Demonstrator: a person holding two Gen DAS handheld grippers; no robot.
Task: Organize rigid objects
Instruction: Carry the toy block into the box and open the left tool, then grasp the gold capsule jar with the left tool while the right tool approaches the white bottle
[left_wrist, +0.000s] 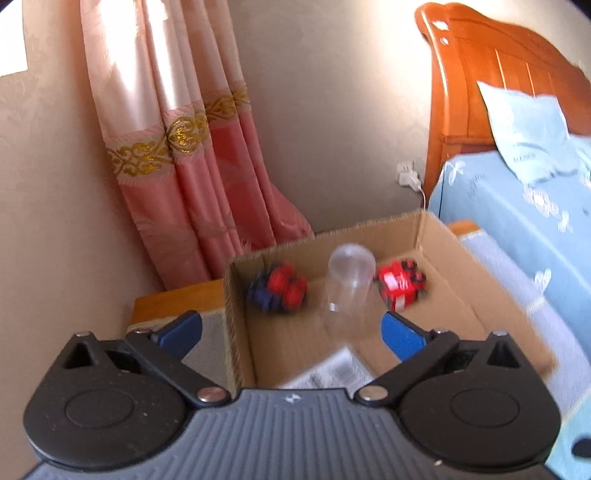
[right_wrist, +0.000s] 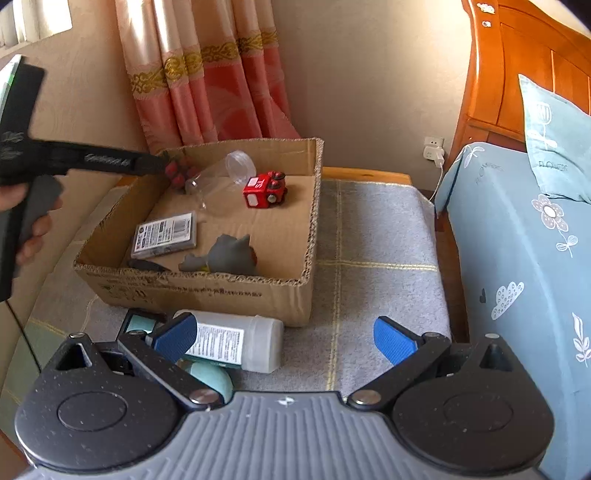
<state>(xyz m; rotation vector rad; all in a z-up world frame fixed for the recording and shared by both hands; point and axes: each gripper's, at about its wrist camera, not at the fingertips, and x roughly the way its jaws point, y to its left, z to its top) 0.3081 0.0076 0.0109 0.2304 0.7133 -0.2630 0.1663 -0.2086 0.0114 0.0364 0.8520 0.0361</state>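
Toys sat in the box (right_wrist: 236, 291) on the gray mat (right_wrist: 373, 229). Red truck (right_wrist: 265, 189) was at the back, w/ a clear cup (right_wrist: 221, 175) lying on its side just at its 9 o'clock. A red-blue toy (left_wrist: 277, 287) lay at the cup's 9 o'clock, in the back corner. A flat pack (right_wrist: 165, 234) & a gray toy (right_wrist: 225, 256) lay nearer the front. White bottle (right_wrist: 236, 343) lay on the mat, just outside the box at 6 o'clock. Left claw (left_wrist: 291, 328) hung over the box, wide, nothing in it. Right claw (right_wrist: 284, 336) was wide too, w/ one pad (right_wrist: 176, 334) over the bottle, not pinching it.
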